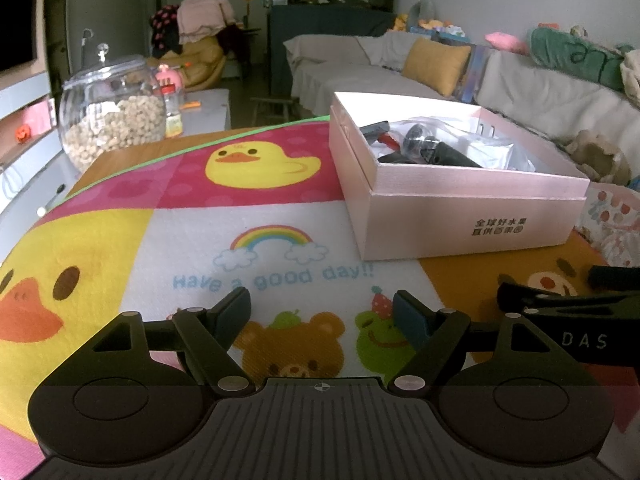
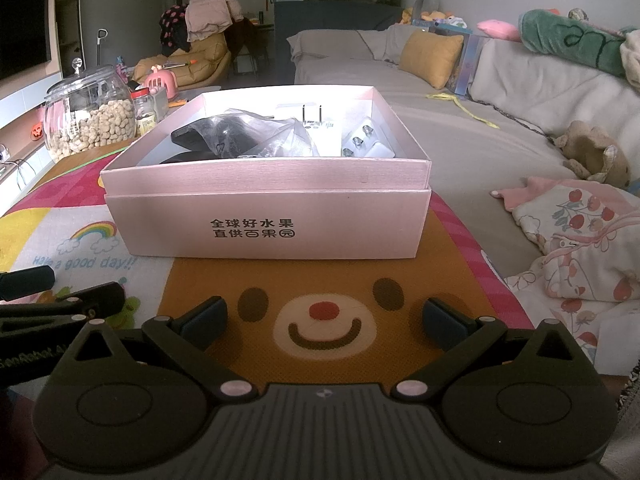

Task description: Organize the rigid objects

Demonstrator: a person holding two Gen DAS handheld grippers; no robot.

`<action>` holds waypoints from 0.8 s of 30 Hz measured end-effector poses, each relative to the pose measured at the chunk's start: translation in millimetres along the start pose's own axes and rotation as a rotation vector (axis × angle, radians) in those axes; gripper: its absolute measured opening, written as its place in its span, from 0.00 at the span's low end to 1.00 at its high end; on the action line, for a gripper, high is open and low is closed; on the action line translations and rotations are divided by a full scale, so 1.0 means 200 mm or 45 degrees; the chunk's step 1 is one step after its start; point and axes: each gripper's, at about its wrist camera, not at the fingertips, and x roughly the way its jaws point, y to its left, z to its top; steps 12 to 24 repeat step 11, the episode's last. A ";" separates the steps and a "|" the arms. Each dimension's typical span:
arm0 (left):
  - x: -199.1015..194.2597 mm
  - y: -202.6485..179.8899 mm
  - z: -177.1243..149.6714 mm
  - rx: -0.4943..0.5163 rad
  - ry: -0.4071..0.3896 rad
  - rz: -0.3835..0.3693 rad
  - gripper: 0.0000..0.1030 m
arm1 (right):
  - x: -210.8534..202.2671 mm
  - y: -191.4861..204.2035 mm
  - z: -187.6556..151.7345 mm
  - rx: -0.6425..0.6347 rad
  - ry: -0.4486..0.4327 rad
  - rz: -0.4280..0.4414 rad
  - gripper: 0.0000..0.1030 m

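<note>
Left wrist view, left to right: a clear lidded jar (image 1: pixel 114 114) of pale nuts stands at the far left corner of the table, off the mat. A cartoon-printed mat (image 1: pixel 192 236) covers the tabletop, showing ducks, a rainbow and the words "Have a good day!!". The left gripper (image 1: pixel 322 312) hovers low over the mat with its two fingers spread wide and nothing between them. To its right, farther back, the pink box (image 1: pixel 460 208) sits open on the mat; inside lie dark objects (image 1: pixel 432 152) partly wrapped in clear plastic, their kind not distinguishable. At the right edge the right gripper (image 1: pixel 560 304) enters side-on, close beside the left one.

Right wrist view, left to right: the left gripper (image 2: pixel 60 304) shows at the left edge. The jar (image 2: pixel 90 118) stands behind it, near a small bottle (image 2: pixel 145 114). The right gripper (image 2: pixel 325 316) is held over the bear face printed on the mat (image 2: pixel 328 320), fingers wide apart and empty. Directly ahead stands the pink box (image 2: pixel 276 220), printed lettering on its near wall; it holds dark objects (image 2: pixel 224 136) in plastic on the left and white plug-like pieces (image 2: pixel 366 142) on the right. A sofa (image 2: pixel 500 100) with a yellow cushion (image 2: pixel 432 58) runs along the right, with a patterned cloth (image 2: pixel 580 240) nearest the table
</note>
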 end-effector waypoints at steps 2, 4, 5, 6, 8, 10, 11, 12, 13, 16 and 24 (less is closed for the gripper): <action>0.00 0.01 0.00 -0.008 -0.002 -0.006 0.80 | 0.00 0.00 0.00 0.002 0.000 0.001 1.00; -0.01 0.01 0.00 -0.016 -0.005 -0.014 0.80 | 0.00 0.00 0.00 0.001 0.000 0.001 1.00; -0.01 0.02 0.00 -0.022 -0.006 -0.018 0.80 | 0.00 0.00 0.00 0.001 0.000 0.001 1.00; -0.01 0.02 0.00 -0.025 -0.006 -0.021 0.80 | 0.00 0.00 0.00 0.002 0.000 0.001 1.00; -0.01 0.00 0.00 0.000 -0.005 0.016 0.77 | 0.00 0.00 0.00 0.001 0.000 0.001 1.00; -0.01 -0.02 0.00 0.028 -0.014 0.034 0.70 | 0.00 0.00 0.00 0.002 0.000 0.002 1.00; -0.01 -0.02 0.00 0.026 -0.017 0.025 0.66 | 0.00 0.00 0.00 0.003 0.000 0.002 1.00; -0.01 -0.02 0.00 0.026 -0.017 0.025 0.66 | 0.00 0.00 0.00 0.003 0.000 0.002 1.00; -0.01 -0.02 0.00 0.026 -0.017 0.025 0.66 | 0.00 0.00 0.00 0.003 0.000 0.002 1.00; -0.01 -0.02 0.00 0.026 -0.017 0.025 0.66 | 0.00 0.00 0.00 0.003 0.000 0.002 1.00; -0.01 -0.02 0.00 0.026 -0.017 0.025 0.66 | 0.00 0.00 0.00 0.003 0.000 0.002 1.00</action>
